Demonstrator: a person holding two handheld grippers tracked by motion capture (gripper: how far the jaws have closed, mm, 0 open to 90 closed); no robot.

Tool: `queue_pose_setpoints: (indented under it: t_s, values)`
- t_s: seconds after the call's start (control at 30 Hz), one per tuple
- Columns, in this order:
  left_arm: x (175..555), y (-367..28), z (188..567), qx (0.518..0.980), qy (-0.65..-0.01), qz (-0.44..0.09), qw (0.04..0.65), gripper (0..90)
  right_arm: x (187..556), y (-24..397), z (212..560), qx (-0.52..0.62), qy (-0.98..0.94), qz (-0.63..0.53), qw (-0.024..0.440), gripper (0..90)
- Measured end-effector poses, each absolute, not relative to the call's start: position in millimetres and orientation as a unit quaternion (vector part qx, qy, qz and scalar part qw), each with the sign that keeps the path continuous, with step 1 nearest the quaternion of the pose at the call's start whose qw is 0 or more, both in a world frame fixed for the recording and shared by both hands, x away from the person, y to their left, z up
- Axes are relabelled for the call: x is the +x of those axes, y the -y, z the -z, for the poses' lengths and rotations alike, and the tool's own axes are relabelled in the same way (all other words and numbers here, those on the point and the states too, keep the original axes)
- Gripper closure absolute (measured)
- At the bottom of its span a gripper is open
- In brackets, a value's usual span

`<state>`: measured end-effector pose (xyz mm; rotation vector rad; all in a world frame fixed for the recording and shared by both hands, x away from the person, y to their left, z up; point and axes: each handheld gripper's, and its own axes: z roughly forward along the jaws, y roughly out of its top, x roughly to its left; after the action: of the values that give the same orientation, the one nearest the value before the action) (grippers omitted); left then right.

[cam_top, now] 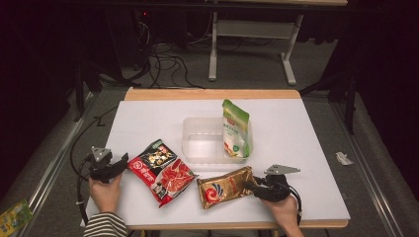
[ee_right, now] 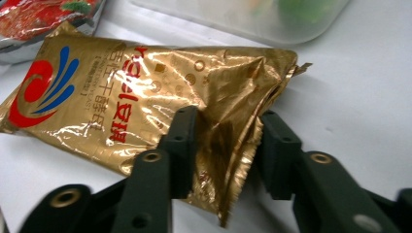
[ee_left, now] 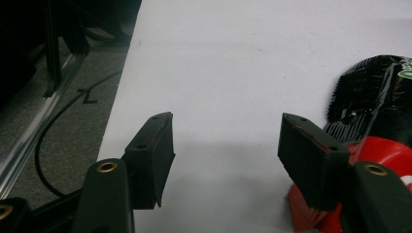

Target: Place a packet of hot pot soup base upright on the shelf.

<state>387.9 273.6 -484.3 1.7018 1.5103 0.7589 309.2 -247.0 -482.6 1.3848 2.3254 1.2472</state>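
A gold foil bag (cam_top: pixel 225 187) with a red and blue logo lies flat near the table's front edge. My right gripper (cam_top: pixel 254 186) grips its right end. In the right gripper view the bag (ee_right: pixel 121 97) is crumpled between the two black pads of that gripper (ee_right: pixel 226 121), which press on it from both sides. A red and black snack bag (cam_top: pixel 160 170) lies left of the gold one. My left gripper (cam_top: pixel 121 163) rests on the table just left of it. Its jaws (ee_left: pixel 223 131) are open over bare table, with the red bag (ee_left: pixel 374 97) beside the right jaw.
A clear plastic tub (cam_top: pixel 202 138) stands at the middle of the white table (cam_top: pixel 296 128), with a green and white pouch (cam_top: pixel 235 131) leaning in its right end. The tub (ee_right: pixel 243 19) lies just beyond the gold bag. Cables and a table frame stand on the floor behind.
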Motion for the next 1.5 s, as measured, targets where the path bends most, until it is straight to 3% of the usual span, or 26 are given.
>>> queue_pose_setpoints:
  t_s: [0.33,0.53,1.5]
  values:
    - [387.8,-273.8,484.2,0.660,-0.587,-0.295,0.363,38.3,305.4,247.6,482.3,0.454,-0.779,-0.423,0.085,81.9]
    - [388.0,-273.9,484.3,0.660,-0.588,-0.294,0.363,38.3,304.4,247.8,480.3,0.454,-0.777,-0.427,0.089,87.5]
    - [388.3,-274.2,484.2,0.660,-0.589,-0.292,0.363,38.4,305.7,250.8,446.0,0.411,-0.772,-0.478,0.076,90.0]
